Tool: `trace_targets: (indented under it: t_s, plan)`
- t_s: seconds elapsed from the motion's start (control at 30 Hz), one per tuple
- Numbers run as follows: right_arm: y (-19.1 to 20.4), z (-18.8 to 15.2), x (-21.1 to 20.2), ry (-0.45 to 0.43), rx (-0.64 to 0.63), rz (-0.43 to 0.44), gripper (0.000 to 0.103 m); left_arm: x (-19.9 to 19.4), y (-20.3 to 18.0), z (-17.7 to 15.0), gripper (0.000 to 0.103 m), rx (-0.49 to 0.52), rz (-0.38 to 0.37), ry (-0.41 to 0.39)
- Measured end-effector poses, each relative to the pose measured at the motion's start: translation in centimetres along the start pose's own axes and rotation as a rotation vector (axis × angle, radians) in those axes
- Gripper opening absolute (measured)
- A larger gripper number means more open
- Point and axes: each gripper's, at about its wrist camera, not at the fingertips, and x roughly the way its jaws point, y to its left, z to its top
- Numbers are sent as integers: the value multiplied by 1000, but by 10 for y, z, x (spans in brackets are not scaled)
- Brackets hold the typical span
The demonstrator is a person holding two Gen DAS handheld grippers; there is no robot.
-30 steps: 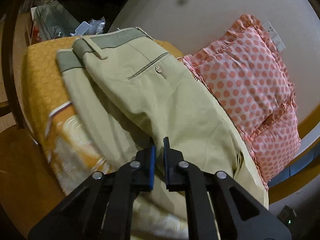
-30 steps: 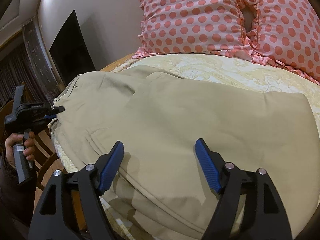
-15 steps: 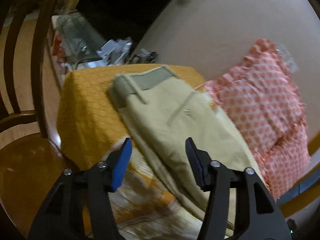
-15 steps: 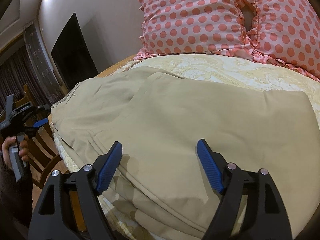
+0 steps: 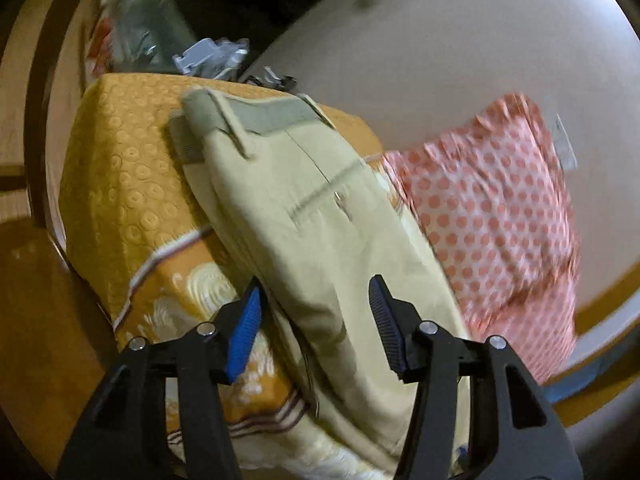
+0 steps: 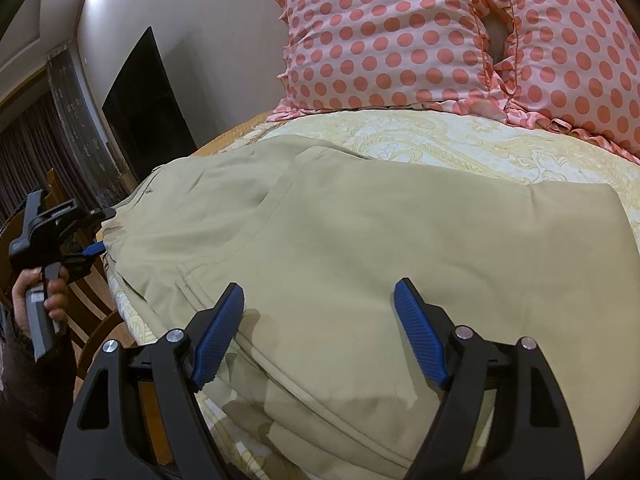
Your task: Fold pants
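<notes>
Beige pants (image 5: 320, 216) lie folded on the bed, waistband (image 5: 256, 120) at the far end in the left wrist view. In the right wrist view the pants (image 6: 380, 248) spread across the bedspread. My left gripper (image 5: 316, 308) is open and empty, its jaws on either side of the pants' near edge. It also shows in the right wrist view (image 6: 100, 232) at the pants' left edge. My right gripper (image 6: 320, 308) is open and empty, just above the pants' near fold.
Two pink polka-dot pillows (image 6: 440, 40) lean on the wall behind the pants. The orange and cream bedspread (image 5: 128, 184) drops off at the bed's edge. A wooden chair (image 6: 96, 312) stands beside the bed. Clutter (image 5: 208, 56) sits beyond the bed's far corner.
My left gripper opened and let go of the pants, pulled back from the bed, and has come back close to the pants' edge. The right gripper has barely moved.
</notes>
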Motion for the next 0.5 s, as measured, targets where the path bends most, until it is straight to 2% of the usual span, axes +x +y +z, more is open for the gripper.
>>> trace_targets:
  t_s: [0.07, 0.1, 0.13, 0.17, 0.2, 0.23, 0.3, 0.37, 0.4, 0.43, 0.5]
  plan:
    - [-1, 0, -2, -4, 9, 7, 79, 0, 8, 10, 47, -50, 15, -17]
    - [-1, 0, -3, -10, 15, 14, 79, 1, 12, 14, 42, -75, 16, -28]
    - [-2, -1, -5, -14, 20, 21, 79, 1, 15, 17, 25, -89, 23, -37]
    - [-3, -1, -7, -19, 25, 29, 79, 6, 18, 22, 16, -90, 38, -40]
    - [-5, -1, -11, -28, 35, 42, 79, 11, 18, 27, 9, -79, 43, -34]
    - [-8, -2, -14, -34, 43, 51, 79, 12, 11, 28, 7, -44, 77, -34]
    - [-14, -1, -25, -54, 65, 59, 79, 6, -19, 28, 6, 100, 139, -66]
    - [-26, 0, -43, -96, 94, 53, 79, -2, -64, 24, 5, 255, 141, -97]
    - [-33, 2, -51, -117, 112, 46, 79, -6, -89, 20, 5, 328, 117, -106]
    - [-44, 3, -63, -147, 144, 35, 81, -12, -128, 9, 5, 445, 76, -111]
    - [-66, 3, -82, -199, 220, 17, 83, -15, -179, -19, 5, 607, 9, -91]
